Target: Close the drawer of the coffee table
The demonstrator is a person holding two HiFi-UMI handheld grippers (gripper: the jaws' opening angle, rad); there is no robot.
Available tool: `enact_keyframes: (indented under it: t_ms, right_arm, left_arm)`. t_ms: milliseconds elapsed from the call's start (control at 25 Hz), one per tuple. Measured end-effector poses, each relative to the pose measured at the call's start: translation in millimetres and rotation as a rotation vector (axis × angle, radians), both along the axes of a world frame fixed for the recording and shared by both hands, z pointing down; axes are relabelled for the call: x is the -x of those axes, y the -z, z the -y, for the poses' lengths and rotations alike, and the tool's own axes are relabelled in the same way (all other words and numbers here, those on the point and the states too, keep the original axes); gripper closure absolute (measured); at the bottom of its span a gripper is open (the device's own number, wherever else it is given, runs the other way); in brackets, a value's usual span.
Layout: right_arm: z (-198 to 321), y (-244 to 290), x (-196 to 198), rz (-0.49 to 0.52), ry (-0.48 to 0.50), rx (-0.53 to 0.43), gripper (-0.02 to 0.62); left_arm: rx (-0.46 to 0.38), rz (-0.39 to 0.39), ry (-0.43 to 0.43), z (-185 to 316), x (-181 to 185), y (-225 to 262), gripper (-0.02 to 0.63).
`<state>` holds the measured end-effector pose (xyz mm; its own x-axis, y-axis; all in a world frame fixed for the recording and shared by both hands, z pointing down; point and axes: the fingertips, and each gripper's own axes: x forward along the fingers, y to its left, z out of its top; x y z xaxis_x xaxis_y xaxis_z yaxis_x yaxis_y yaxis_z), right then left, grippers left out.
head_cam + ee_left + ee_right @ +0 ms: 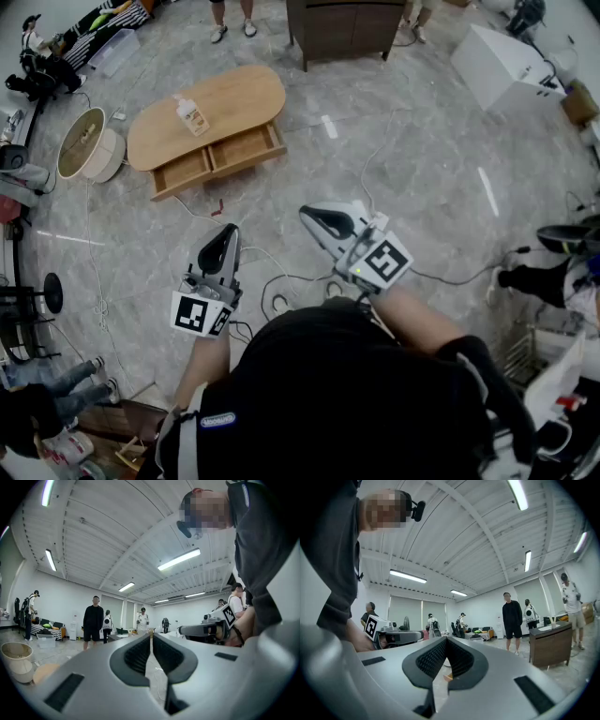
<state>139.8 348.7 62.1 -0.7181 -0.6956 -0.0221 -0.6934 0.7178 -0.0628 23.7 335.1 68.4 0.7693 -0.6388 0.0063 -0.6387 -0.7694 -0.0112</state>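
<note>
Coffee table [230, 98] with drawer [220, 157] pulled out; left claw [227, 231] and right claw [309, 216], both closed empty, well apart from it.

Floor [422, 187] before the coffee table [225, 98]: open and passable, with thin cables [459, 279] lying flat on it. Open drawer [220, 157]: front face free. Round basket [82, 141]: just beside the table's left end. Dark cabinet [342, 28]: behind, apart.

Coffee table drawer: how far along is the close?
Nothing done: the drawer stands pulled out of the coffee table. In hand: nothing; left gripper and right gripper are both shut, empty, well clear of the table. Left: approach, then push the drawer front in.
</note>
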Motion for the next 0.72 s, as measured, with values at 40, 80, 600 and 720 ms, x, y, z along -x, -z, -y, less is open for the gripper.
enact_keyframes:
  t_ms: [40,80,600,720]
  right_arm:
    - [0.9,-0.6,-0.5,0.0,-0.001,0.001,0.586]
    - [1.7,-1.0,-0.9,0.001,-0.001,0.002,0.586]
    - [0.3,5.1,-1.7,0.036,0.003,-0.025,0.584]
    - [1.4,2.1,-2.6,0.032,0.002,-0.023,0.584]
  left_arm:
    - [0.0,-0.001,0.0,0.9,-0.7,-0.5,0.586]
    - [0.0,-0.001,-0.001,1.8,-1.4,-1.0,0.586]
    - [-0.007,-0.008,0.002,4.2,-6.8,0.2,0.586]
    - [-0.012,-0.013,0.01,2.5,-7.9,0.1,0.586]
